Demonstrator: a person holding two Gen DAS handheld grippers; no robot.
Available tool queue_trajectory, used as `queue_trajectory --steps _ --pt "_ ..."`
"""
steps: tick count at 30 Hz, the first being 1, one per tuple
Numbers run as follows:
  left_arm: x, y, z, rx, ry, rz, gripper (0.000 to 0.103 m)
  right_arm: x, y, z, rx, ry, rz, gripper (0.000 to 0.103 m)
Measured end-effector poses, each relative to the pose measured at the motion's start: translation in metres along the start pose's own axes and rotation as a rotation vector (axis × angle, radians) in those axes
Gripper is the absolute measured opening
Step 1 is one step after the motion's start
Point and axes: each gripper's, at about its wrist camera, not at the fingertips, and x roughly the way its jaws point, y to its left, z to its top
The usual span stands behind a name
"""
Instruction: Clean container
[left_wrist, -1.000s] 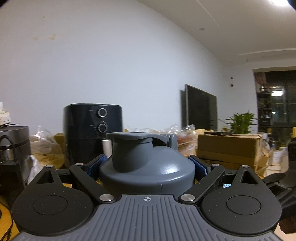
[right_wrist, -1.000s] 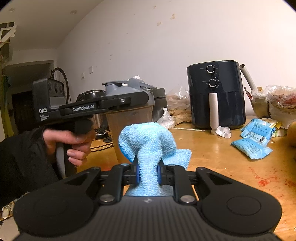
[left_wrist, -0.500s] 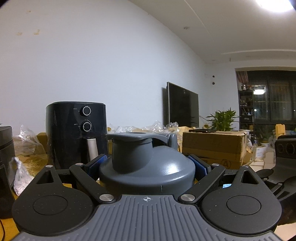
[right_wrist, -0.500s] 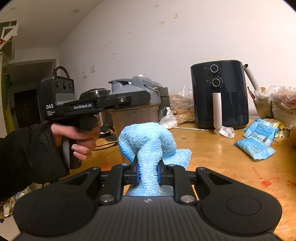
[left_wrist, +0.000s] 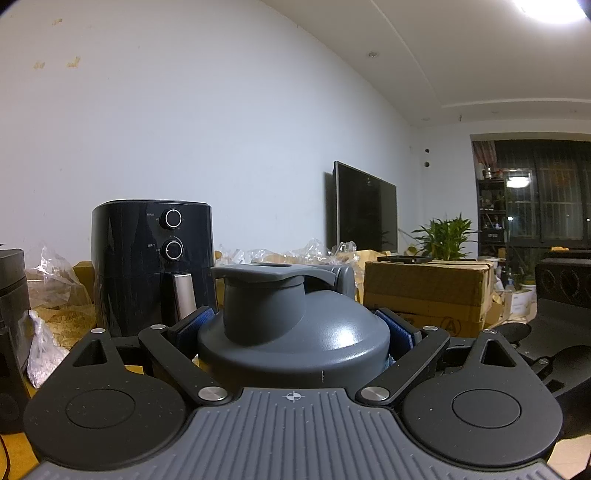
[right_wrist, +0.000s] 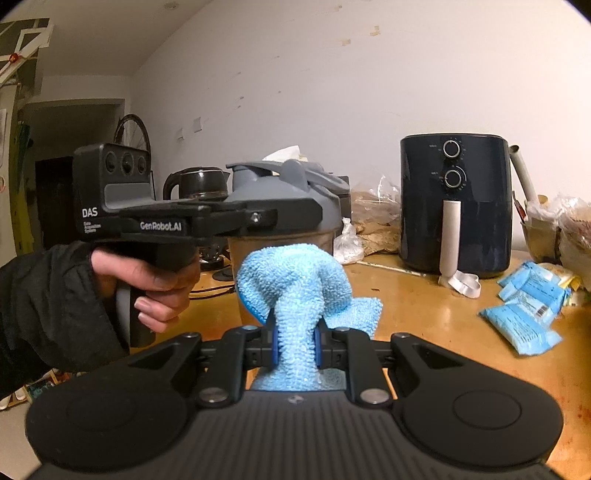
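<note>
The container is a translucent brown shaker bottle (right_wrist: 280, 236) with a grey flip-top lid (left_wrist: 291, 332). My left gripper (left_wrist: 293, 330) is shut on the lid's rim and holds the bottle upright; from the right wrist view it shows as a black handheld unit (right_wrist: 177, 221) clamped on the lid. My right gripper (right_wrist: 294, 343) is shut on a bunched light blue microfibre cloth (right_wrist: 291, 280), held just in front of the bottle's body. Whether the cloth touches the bottle I cannot tell. The bottle's base is hidden behind the cloth.
A black air fryer (right_wrist: 456, 203) stands at the back of the wooden table (right_wrist: 424, 317). Blue packets (right_wrist: 524, 314) lie at the right. A kettle (right_wrist: 195, 182) and plastic bags (right_wrist: 373, 221) sit behind the bottle. A cardboard box (left_wrist: 428, 291) and a TV (left_wrist: 365, 210) show further off.
My left gripper has swung the bottle round to the right, so the air fryer slid left then steadied. My right gripper still holds the cloth in the same place.
</note>
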Motion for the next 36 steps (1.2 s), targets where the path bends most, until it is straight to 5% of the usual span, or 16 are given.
queue_trajectory --steps 36 --pt "-0.002 0.001 0.001 -0.003 0.019 0.005 0.095 0.018 0.005 0.008 -0.124 0.074 -0.003 0.012"
